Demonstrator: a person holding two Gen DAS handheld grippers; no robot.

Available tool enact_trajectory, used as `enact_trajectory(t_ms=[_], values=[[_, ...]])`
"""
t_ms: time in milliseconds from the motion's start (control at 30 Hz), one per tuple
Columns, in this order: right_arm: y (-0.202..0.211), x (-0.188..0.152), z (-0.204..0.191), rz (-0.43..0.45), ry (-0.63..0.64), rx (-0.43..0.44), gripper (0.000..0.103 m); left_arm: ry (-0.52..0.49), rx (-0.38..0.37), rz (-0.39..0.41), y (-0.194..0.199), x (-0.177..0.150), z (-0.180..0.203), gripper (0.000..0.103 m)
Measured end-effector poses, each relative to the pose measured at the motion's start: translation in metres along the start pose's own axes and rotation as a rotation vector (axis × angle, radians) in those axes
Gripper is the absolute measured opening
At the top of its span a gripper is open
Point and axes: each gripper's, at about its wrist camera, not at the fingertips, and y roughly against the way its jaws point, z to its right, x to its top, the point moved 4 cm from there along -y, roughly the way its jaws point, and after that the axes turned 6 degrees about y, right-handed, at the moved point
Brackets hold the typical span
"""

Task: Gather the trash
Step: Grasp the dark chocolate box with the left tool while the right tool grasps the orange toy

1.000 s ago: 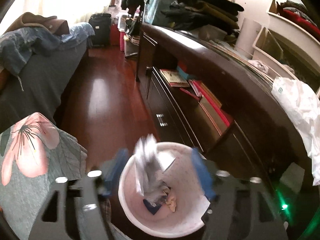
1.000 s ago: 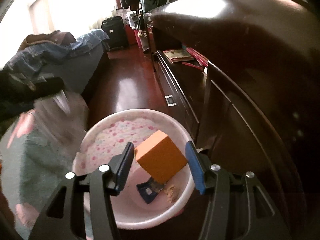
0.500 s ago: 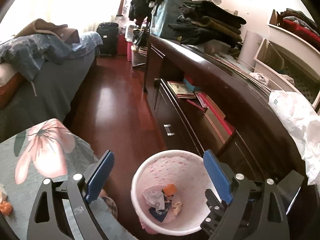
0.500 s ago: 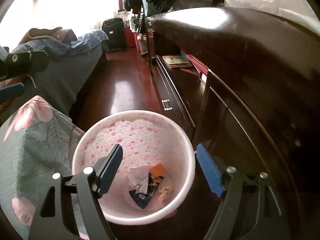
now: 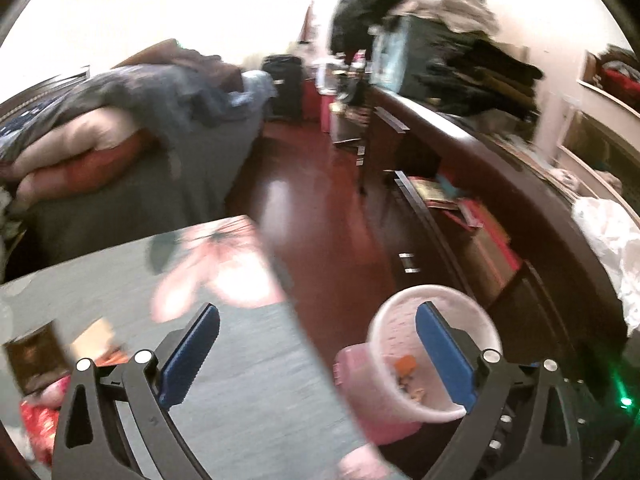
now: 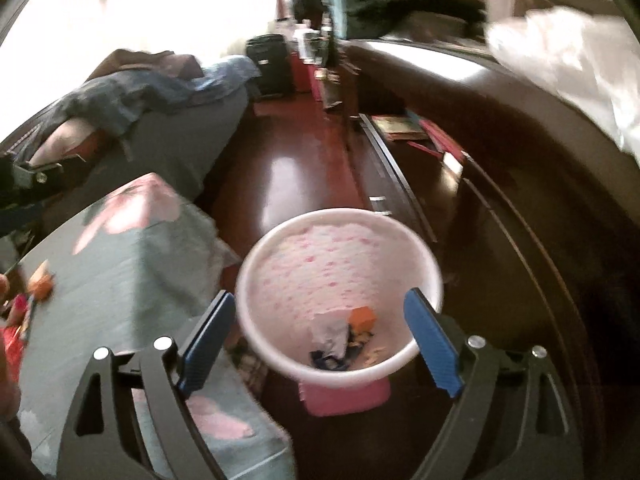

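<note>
A white bin [image 6: 340,248] is lined inside with a pink dotted pattern, and an orange block [image 6: 363,317], white paper and dark blue scraps are seen at its bottom. Beside the bin, a grey-green cloth [image 6: 132,256] is printed with large pink flowers. Beyond the bin, a glossy red-brown floor [image 6: 296,168] and a dark brown cabinet [image 6: 520,184] are seen; blue pads [image 6: 430,342] are carried on black fingers.
</note>
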Motion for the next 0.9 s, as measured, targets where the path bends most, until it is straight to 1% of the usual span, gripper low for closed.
enact_trajectory(t_ms=[167,200,267,300,433,467,567,700,767,833,900], values=[[0.022,0.003,-0.053,0.017,0.087,0.089,0.089,0.084,0.116,0.011,0.021,-0.003,-0.061,0.098],[0.025,0.003,-0.063,0.021,0.104,0.103,0.09,0.114,0.16,0.025,0.028,-0.003,-0.08,0.099],[0.032,0.004,-0.088,0.03,0.15,0.134,0.091,0.15,0.212,0.043,0.036,-0.003,-0.103,0.099],[0.034,0.005,-0.099,0.033,0.169,0.145,0.092,0.182,0.261,0.051,0.041,-0.003,-0.122,0.099],[0.044,0.004,-0.141,0.041,0.249,0.189,0.092,0.274,0.391,0.052,0.049,-0.004,-0.174,0.099],[0.046,0.004,-0.151,0.044,0.269,0.199,0.092,0.294,0.411,0.046,0.049,-0.005,-0.185,0.099],[0.05,0.003,-0.175,0.051,0.312,0.219,0.092,0.36,0.449,0.018,0.041,-0.008,-0.217,0.099],[0.05,0.003,-0.2,0.055,0.357,0.239,0.092,0.348,0.504,-0.03,0.027,-0.012,-0.235,0.099],[0.047,0.004,-0.209,0.054,0.372,0.247,0.092,0.343,0.506,-0.048,0.018,-0.012,-0.24,0.099],[0.045,0.004,-0.217,0.051,0.386,0.253,0.092,0.344,0.481,-0.07,0.011,-0.014,-0.24,0.099],[0.043,0.005,-0.225,0.048,0.399,0.258,0.092,0.319,0.495,-0.079,0.006,-0.014,-0.239,0.099]])
